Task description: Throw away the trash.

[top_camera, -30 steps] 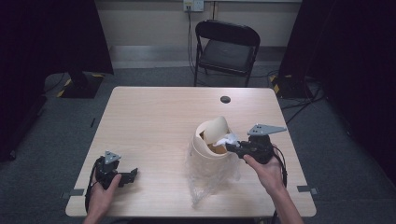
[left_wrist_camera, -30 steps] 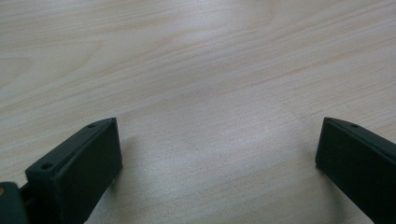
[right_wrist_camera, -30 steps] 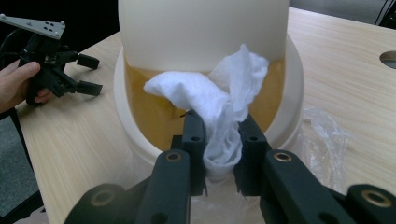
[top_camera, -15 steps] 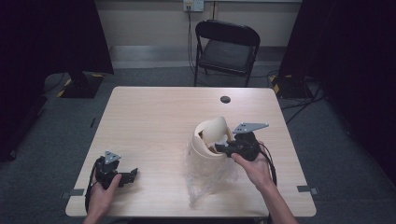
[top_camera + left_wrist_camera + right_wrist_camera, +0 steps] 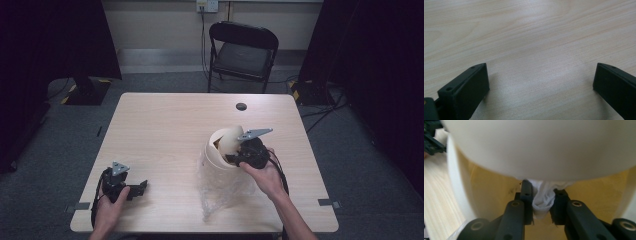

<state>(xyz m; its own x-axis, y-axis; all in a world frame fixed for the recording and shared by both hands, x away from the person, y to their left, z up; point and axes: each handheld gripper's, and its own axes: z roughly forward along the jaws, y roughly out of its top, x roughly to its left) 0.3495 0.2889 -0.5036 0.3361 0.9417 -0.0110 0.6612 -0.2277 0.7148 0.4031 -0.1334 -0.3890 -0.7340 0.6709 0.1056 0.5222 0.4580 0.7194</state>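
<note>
Your right gripper (image 5: 235, 156) pinches a bunched fold of thin white plastic film (image 5: 543, 198) at the mouth of the cream round bin (image 5: 216, 150), which stands upright, right of centre on the pale wooden table (image 5: 165, 130), swing lid tilted. Your left gripper (image 5: 131, 189) rests near the front-left edge, jaws spread, pointing rightward.

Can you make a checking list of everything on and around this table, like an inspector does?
Surface: light wooden table, bare in front of the left gripper.
Job's things: cream bin with a swing lid; clear plastic bag spread under it; white bag fold pinched at the bin's mouth.
Clutter: small dark round thing near the far edge.
Grippers: left gripper resting, jaws wide apart; right gripper shut on the bag fold.
Cables: one trails from each gripper.
Surroundings: black folding chair, grey floor, dark curtains.
</note>
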